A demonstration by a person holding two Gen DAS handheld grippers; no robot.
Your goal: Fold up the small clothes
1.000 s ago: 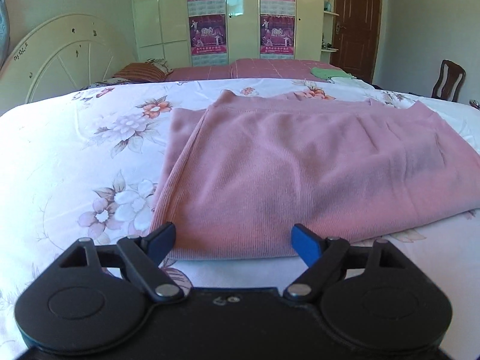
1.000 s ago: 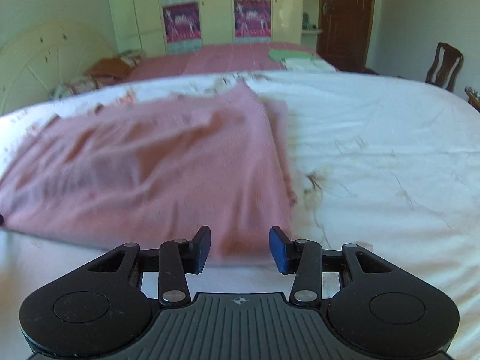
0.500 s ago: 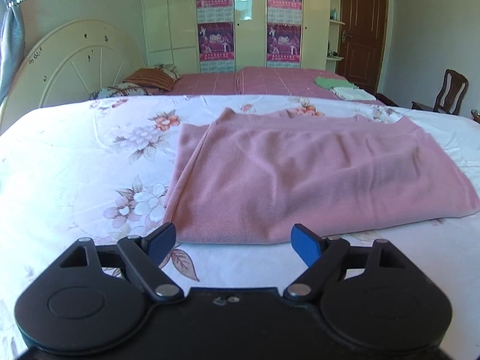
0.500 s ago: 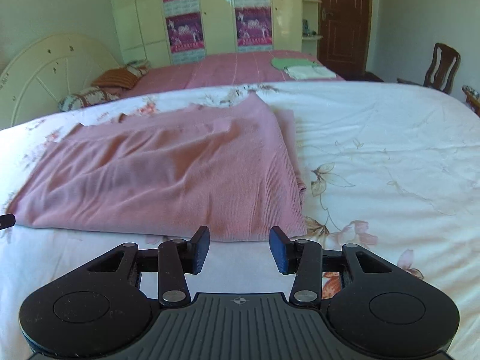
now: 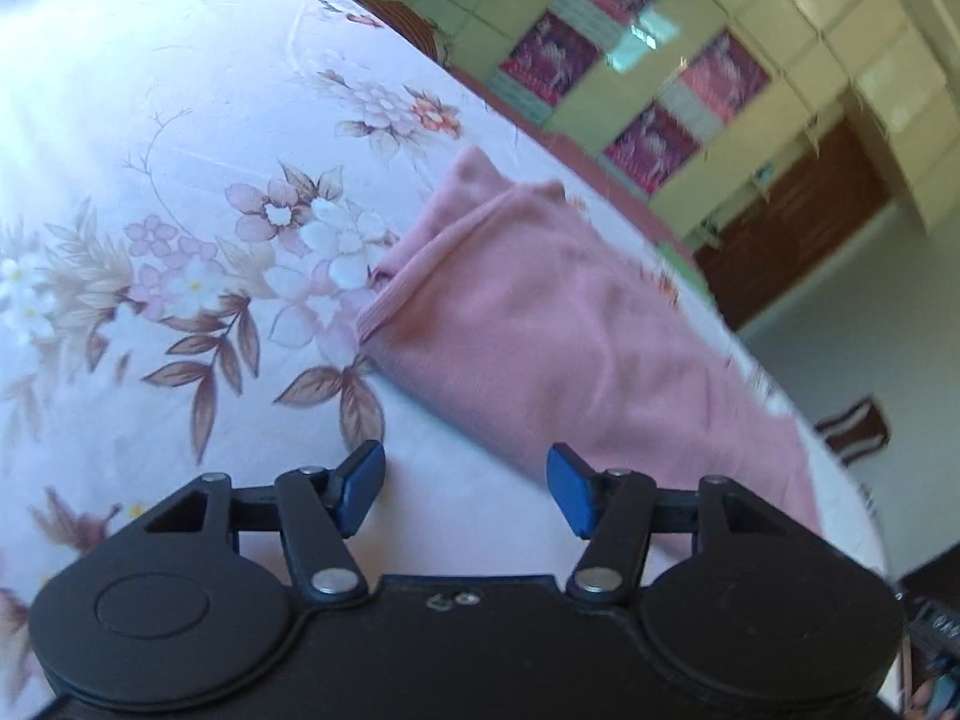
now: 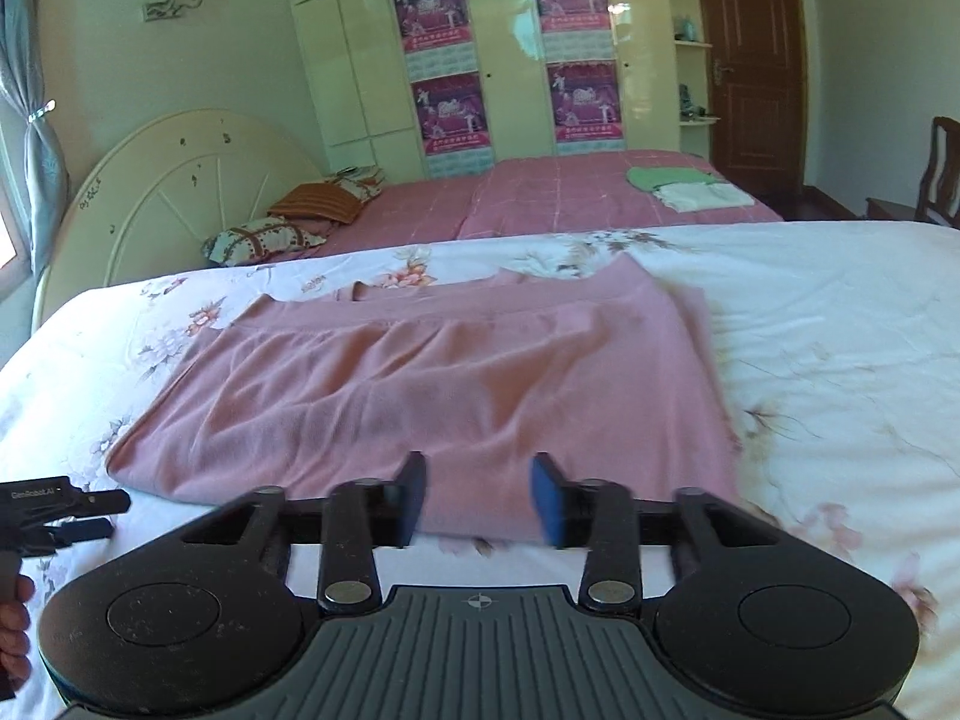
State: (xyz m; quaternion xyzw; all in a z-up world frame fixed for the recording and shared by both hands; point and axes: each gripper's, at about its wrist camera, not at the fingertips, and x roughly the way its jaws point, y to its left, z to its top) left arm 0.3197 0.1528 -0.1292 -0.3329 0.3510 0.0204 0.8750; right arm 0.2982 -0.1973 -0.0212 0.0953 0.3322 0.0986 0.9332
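A pink knit garment (image 6: 432,384) lies folded flat on the floral bedsheet (image 6: 828,324). My right gripper (image 6: 480,498) hovers in front of the garment's near edge. Its jaws are closing, and only air is between the blue pads. My left gripper (image 5: 465,480) is rolled to one side near the garment's left corner (image 5: 384,324), so its view is tilted. Its jaws are closing too, over bare sheet with nothing between them. The right wrist view shows the left gripper (image 6: 60,516) at the far left, with part of a hand (image 6: 15,630) below it.
Behind this bed stands a second bed with a pink checked cover (image 6: 540,198), pillows (image 6: 264,237) and a small pile of green and white clothes (image 6: 684,183). A round cream headboard (image 6: 180,180), a wardrobe (image 6: 492,48), a brown door (image 6: 750,60) and a chair (image 6: 942,174) line the room.
The left gripper rolled sideways and shifted toward the garment's left corner, and its jaws narrowed. The right gripper drew back and rose, and its jaws narrowed too. The garment stayed put.
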